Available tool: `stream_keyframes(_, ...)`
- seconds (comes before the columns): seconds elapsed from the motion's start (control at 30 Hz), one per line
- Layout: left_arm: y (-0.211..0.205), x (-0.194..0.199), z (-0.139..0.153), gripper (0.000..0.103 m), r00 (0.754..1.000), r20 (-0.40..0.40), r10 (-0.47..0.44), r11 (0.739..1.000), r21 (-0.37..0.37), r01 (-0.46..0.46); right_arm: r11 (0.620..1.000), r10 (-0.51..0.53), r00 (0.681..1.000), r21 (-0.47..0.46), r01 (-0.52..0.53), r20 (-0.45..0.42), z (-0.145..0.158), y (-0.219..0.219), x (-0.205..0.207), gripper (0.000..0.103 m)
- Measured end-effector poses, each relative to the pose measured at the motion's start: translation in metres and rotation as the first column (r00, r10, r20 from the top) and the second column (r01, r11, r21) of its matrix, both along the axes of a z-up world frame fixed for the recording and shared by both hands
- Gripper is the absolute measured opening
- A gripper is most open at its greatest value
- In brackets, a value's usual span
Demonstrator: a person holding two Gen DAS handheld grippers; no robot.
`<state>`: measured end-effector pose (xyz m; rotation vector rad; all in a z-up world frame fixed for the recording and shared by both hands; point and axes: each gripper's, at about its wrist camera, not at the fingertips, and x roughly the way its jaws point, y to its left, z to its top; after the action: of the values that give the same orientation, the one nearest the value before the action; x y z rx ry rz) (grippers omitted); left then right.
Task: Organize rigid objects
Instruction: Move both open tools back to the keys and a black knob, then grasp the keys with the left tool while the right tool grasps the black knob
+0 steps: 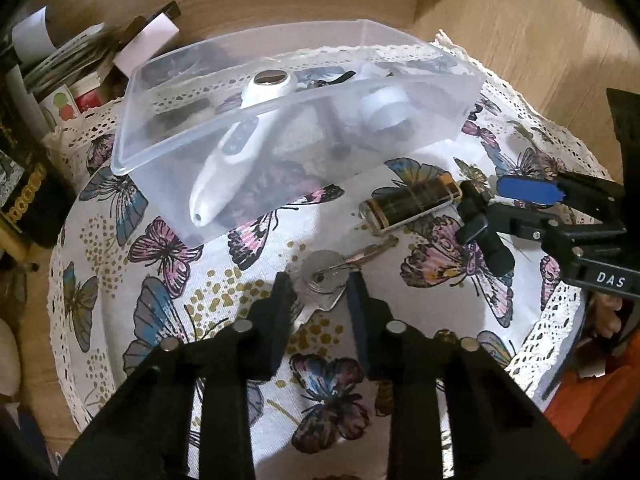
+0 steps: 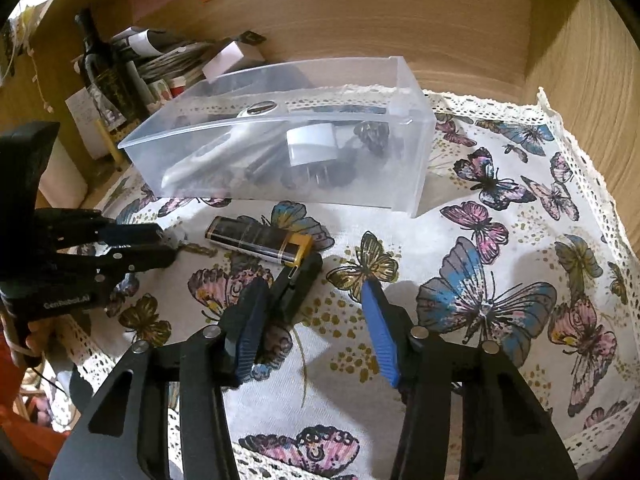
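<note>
A clear plastic box stands on the butterfly cloth and holds a white handheld device, a white plug and dark items. A black-and-gold lighter lies in front of it. A small black device lies beside the lighter. A bunch of silver keys lies between the fingertips of my left gripper, which is open around them. My right gripper is open, its left finger next to the black device.
The table is round with a lace-edged cloth. A dark bottle, papers and boxes are stacked at the back left. A wooden wall stands behind the box and to the right.
</note>
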<state>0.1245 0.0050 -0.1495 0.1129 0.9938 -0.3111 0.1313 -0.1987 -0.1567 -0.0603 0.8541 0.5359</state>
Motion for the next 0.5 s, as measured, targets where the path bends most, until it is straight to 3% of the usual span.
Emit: stream_keyframes(0.5,-0.003,-0.018,0.001,0.028,1.000,0.008,-0.017,1.000,0.026,0.017,1.000,-0.006,1.000,0.022,0.007,-0.031,-0.001,-0.001,0.013,0.037)
